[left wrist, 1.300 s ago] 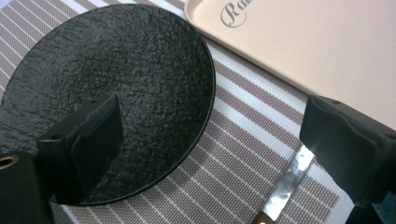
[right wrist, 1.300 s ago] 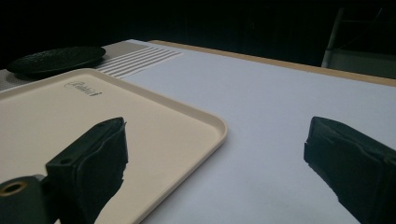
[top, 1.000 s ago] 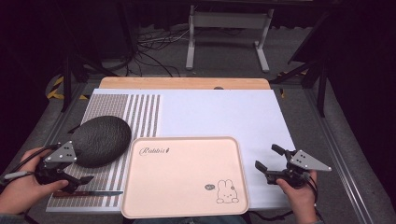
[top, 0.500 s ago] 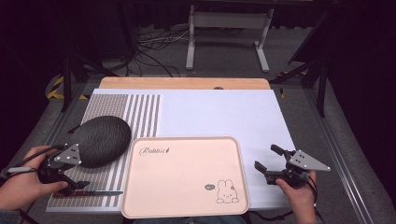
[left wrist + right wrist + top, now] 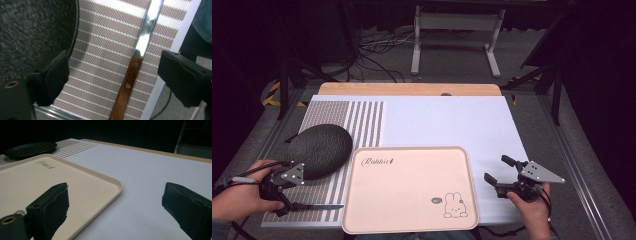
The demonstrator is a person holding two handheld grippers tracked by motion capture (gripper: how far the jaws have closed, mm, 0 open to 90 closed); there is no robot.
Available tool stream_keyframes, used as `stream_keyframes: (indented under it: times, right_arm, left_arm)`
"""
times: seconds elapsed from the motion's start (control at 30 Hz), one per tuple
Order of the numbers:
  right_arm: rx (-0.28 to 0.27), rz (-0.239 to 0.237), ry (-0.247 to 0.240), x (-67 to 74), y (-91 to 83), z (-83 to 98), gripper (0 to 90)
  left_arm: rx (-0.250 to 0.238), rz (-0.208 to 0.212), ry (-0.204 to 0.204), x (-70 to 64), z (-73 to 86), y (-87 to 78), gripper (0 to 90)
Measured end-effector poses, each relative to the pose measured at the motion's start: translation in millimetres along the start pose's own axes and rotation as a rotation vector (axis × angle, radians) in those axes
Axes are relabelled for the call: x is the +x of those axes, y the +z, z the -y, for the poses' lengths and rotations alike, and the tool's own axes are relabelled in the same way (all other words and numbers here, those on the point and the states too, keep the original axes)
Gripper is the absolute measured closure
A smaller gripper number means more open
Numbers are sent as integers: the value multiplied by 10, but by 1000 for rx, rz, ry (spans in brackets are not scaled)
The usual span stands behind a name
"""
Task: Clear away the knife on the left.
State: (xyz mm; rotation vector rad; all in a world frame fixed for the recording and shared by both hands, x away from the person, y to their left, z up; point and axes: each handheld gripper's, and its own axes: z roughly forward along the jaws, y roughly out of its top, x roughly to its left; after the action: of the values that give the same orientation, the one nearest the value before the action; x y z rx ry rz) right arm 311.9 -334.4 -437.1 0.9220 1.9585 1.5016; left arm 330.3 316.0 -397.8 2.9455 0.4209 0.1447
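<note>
1. Nearest to the person, the left gripper hangs right over a knife lying on the striped mat at the near-left corner of the table. Its jaws stand wide with the wooden handle between them, and they've just been closing a little, but the pads aren't touching the handle on either side. So nothing is gripped yet.
2. The knife itself: brown wooden handle with two metal rivets, and a slim shiny blade that catches the light. It lies flat, just beside the dark plate and near the mat's front edge. In the high view the blade points toward the tray.
3. The right gripper sits at the near-right over the white table cover, jaws spread wide and empty, with the tray's corner just beside them in the right gripper view.
4. Progress, as I read it: very early days. The pick-up looks like the step in hand. The grab, the lift and wherever the knife ends up are all left to do.
5. Middle of the table: the pinkish tray with the little rabbit print is bare.
6. Farther back on the left, the speckled black plate rests on the mat, also with nothing on it.
</note>
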Motion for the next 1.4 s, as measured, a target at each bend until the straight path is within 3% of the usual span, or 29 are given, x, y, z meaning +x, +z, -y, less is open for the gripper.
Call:
stream_keyframes:
  times: [0.23,0.3,0.47,0.53,0.6,0.7,0.77,0.83,1.1,1.23,1.27,1.3,1.4]
  right_arm:
    - [1,1,-5,4,9,2,77]
    - [-1,0,-5,3,9,1,77]
    - [0,-4,-6,4,6,1,78]
    - [0,-4,-6,5,7,2,80]
    - [6,-9,-7,9,9,2,91]
    - [9,-12,-4,14,10,2,94]
    - [9,-14,-5,15,9,2,94]
    - [10,-14,-5,13,8,3,95]
    - [14,-20,-6,12,12,6,99]
    - [13,-22,-5,13,13,6,99]
    - [16,-24,-5,12,13,6,99]
    - [13,-23,-3,13,15,7,99]
    - [12,-23,-2,14,15,7,99]
  left_arm:
    - [56,27,76,-13,-10,73,230]
    - [62,41,80,-17,-7,91,275]
    - [124,71,134,-26,-22,176,350]
    - [136,76,127,-35,-25,181,376]
    - [168,82,124,-52,-40,187,440]
    - [203,90,157,-69,-73,218,528]
    - [201,86,159,-77,-69,236,588]
    - [236,84,184,-84,-83,258,623]
    - [260,87,243,-111,-116,293,767]
    - [282,81,253,-132,-129,290,771]
    - [271,101,252,-128,-124,299,772]
    - [267,79,256,-141,-122,302,773]
    - [275,76,266,-139,-127,296,773]
